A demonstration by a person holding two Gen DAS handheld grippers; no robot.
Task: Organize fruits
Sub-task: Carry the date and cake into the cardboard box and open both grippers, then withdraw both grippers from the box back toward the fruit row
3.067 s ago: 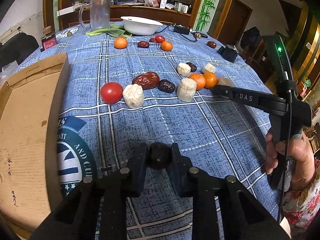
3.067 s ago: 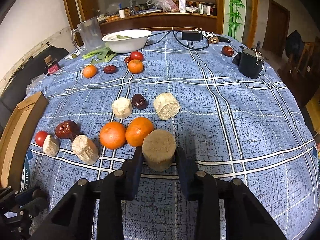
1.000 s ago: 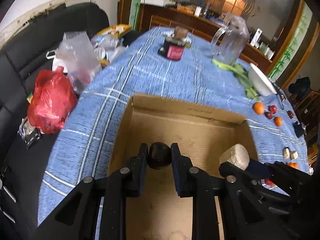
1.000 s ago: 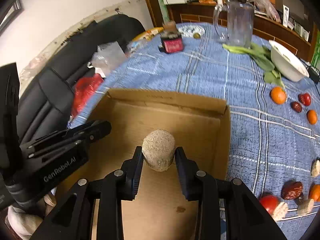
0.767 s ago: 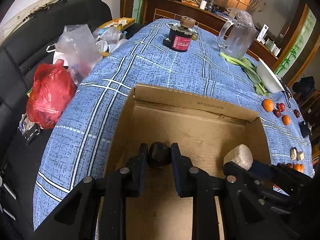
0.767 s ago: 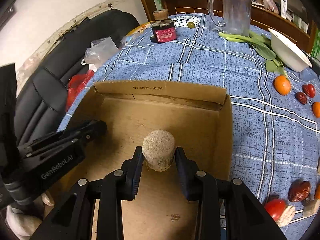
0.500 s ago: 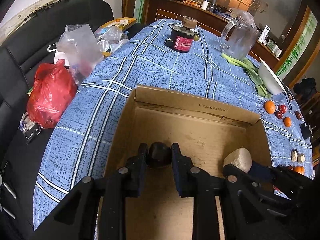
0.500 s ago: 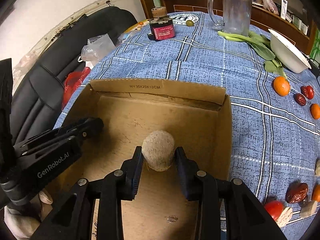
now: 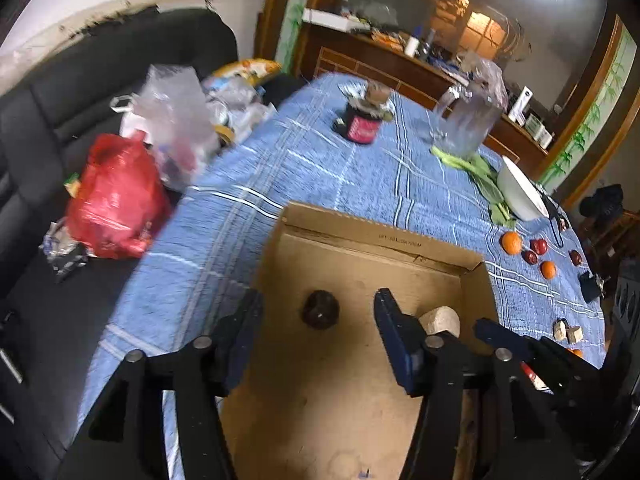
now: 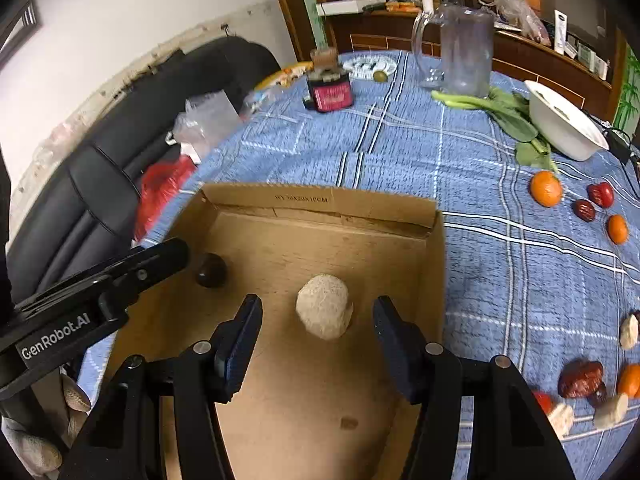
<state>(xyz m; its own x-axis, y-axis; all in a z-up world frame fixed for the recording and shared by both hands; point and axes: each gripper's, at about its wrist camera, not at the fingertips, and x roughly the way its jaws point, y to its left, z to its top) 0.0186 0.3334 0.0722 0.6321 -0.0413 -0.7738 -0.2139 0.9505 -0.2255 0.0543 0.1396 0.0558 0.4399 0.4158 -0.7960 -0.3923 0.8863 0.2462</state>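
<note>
At the far left a black seat (image 10: 100, 184) held a red bag (image 9: 116, 196) and clear plastic bags (image 9: 176, 116). To its right stood the table under a blue checked cloth (image 10: 400, 152), and on the cloth's near left part lay an open cardboard box (image 10: 320, 204).

The left gripper (image 9: 318, 320) hung over the box, its jaws parting, with nothing pressed between them. A dark round fruit (image 9: 320, 309) lay on the box floor in the gap between its fingers, touching neither.

The right gripper (image 10: 318, 322) hung over the same box to the right, its jaws also parting and clear of the pale, rough lump (image 10: 324, 306) that sat on the box floor between them. In the right wrist view the dark fruit (image 10: 211, 270) lay left of the lump, well apart, just beside the left gripper's tip.

Farther back on the cloth were a red-labelled jar (image 10: 330, 88), a clear jug (image 10: 460, 52), greens (image 10: 500, 112) and a white bowl (image 10: 564, 128). At the right lay oranges (image 10: 546, 188), red dates (image 10: 580, 372) and more pale pieces (image 10: 630, 330).
</note>
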